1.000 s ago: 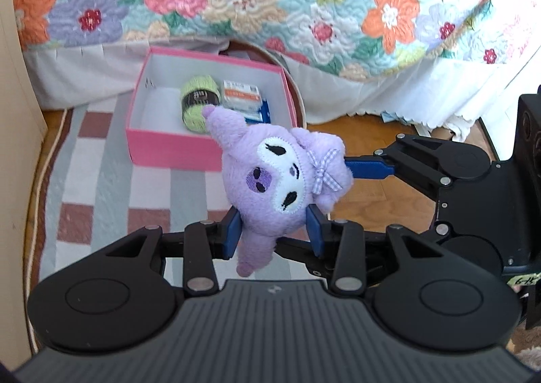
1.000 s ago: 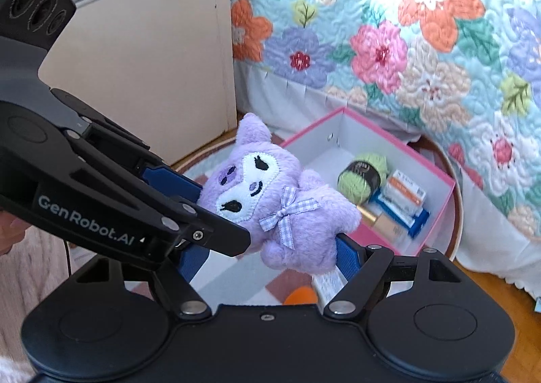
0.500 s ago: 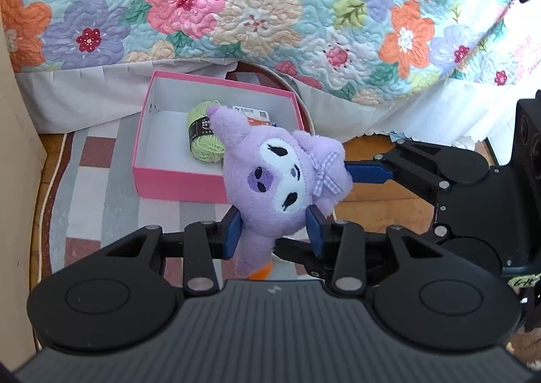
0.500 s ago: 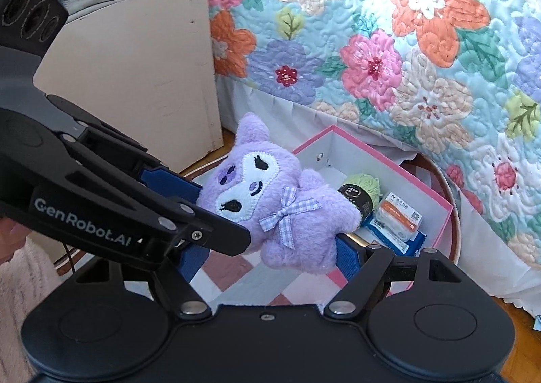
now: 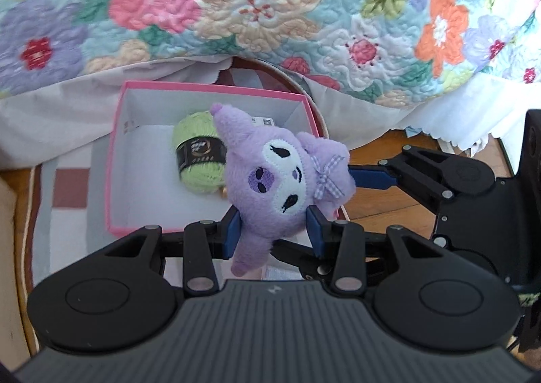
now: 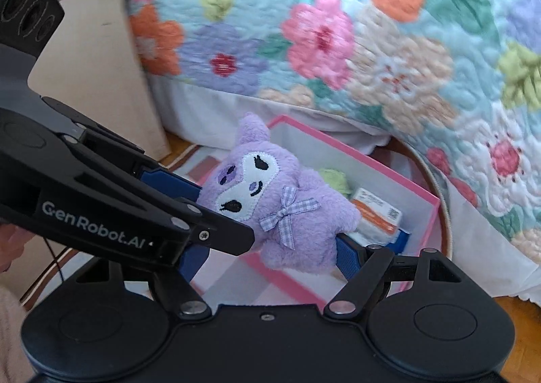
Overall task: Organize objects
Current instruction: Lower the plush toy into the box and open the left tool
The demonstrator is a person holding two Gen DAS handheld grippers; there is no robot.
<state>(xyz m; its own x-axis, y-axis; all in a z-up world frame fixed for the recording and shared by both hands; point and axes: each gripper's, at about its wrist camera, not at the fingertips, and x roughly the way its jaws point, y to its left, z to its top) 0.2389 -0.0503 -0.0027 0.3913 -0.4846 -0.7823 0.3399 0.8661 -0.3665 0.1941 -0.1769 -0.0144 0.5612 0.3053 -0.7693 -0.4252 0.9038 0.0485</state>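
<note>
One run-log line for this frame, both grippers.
left gripper: shut on purple plush | right gripper: shut on purple plush | plush: over pink box | box: green yarn, packets

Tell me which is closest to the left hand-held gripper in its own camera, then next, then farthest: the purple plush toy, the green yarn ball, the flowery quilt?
1. Purple plush toy: gripped between the fingers of the left hand-held gripper.
2. Green yarn ball: just beyond, lying inside the pink box.
3. Flowery quilt: farthest, hanging behind the box across the top.
</note>
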